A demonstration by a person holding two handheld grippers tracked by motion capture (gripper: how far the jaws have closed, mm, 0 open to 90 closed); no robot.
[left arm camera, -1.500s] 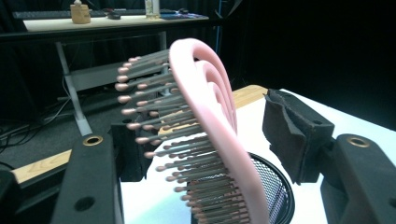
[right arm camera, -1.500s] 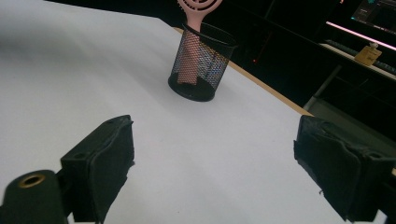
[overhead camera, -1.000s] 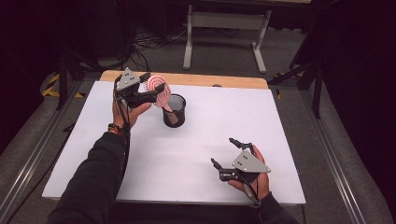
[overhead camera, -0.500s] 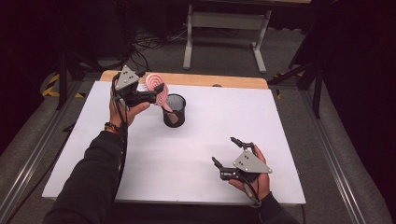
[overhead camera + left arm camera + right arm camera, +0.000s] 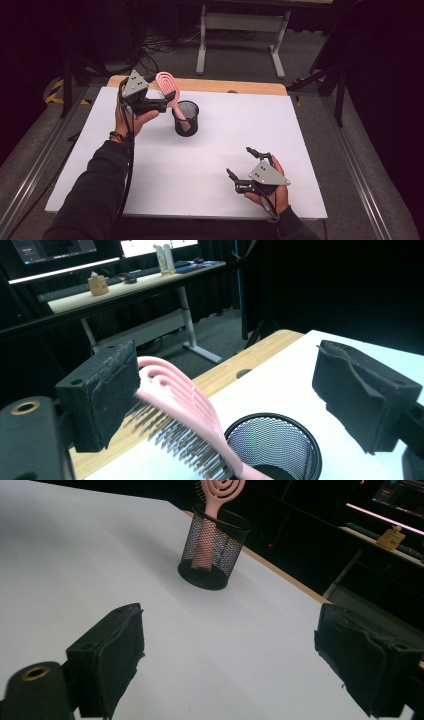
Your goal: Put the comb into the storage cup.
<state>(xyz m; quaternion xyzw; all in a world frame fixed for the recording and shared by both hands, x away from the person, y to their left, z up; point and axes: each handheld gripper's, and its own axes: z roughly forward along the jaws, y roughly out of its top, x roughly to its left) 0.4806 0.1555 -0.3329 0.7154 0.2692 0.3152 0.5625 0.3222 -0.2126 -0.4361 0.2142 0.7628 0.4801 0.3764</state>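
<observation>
Left gripper view, pink hairbrush (image 5: 180,405) against one pad, hand-held gripper (image 5: 225,390) jaws just opening

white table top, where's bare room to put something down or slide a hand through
Most of the white table top is bare: the wide stretch between the mesh cup and the right gripper, and the far right side beyond the cup. It is crowded at the far left, where the left gripper stands open beside the pink hairbrush leaning in the cup.
</observation>
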